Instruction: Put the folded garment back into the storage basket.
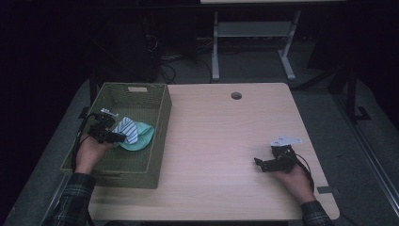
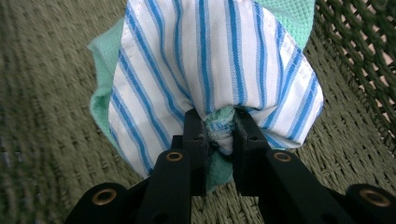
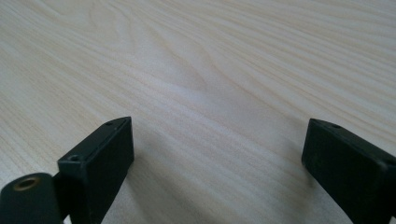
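Left hand-held gripper (image 2: 219, 128) pinching the striped cloth (image 2: 210, 60) and green cloth (image 1: 141, 136) over the basket (image 1: 157, 136). Better to lower gently, then release. Right hand-held gripper (image 3: 217, 154) spread, resting on the counter (image 3: 210, 70).

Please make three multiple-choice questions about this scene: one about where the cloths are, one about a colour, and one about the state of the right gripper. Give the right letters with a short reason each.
1. Where are the cloths?
A. Over the green woven basket
B. On the bare table top
C. On the floor

2. What colour are the stripes on the white cloth?
A. Red
B. Blue
C. Black

3. How do the jaws of the right gripper stand?
A. Shut on a cloth
B. Shut on nothing
C. Open, with nothing between them

Answers:
1. A: the high view shows the left gripper holding the striped cloth and the mint green cloth inside the basket.
2. B: the left gripper view shows blue stripes on white.
3. C: the right gripper has its jaws wide apart over the bare table.
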`<state>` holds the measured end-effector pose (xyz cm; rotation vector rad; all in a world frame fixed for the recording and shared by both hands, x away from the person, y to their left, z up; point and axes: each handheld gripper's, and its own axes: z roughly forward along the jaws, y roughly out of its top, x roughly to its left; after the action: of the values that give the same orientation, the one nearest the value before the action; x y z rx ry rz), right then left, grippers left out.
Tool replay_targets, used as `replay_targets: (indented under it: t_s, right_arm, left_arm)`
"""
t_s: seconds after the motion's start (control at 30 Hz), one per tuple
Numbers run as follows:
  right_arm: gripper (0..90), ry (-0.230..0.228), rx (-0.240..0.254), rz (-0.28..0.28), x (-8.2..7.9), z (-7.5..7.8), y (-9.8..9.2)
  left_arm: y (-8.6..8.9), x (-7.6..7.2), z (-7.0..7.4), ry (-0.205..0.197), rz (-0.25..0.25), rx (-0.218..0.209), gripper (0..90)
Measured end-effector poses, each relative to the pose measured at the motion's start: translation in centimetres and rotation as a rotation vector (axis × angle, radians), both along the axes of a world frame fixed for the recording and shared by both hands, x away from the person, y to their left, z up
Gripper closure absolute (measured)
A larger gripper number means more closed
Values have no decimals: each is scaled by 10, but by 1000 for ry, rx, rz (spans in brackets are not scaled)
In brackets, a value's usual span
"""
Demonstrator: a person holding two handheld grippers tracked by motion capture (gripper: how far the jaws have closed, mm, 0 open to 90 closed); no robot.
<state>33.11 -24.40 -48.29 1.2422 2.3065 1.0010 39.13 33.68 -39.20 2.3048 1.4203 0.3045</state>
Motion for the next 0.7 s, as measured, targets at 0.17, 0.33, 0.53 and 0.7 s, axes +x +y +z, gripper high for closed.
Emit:
replay_targets:
  t_s: [0.17, 0.33, 0.53, 0.7]
  right_arm:
    - [86, 0, 0, -1, 0, 0, 0]
    - [86, 0, -1, -1, 0, 0, 0]
    - [86, 0, -1, 0, 0, 0, 0]
    - [86, 1, 0, -4, 0, 0, 0]
  left_arm:
    - [-1, 2, -9, 32, -17, 4, 768]
    - [-2, 3, -14, 56, -32, 14, 745]
    - [-1, 3, -17, 61, -29, 7, 625]
    - [-1, 2, -18, 51, -22, -9, 430]
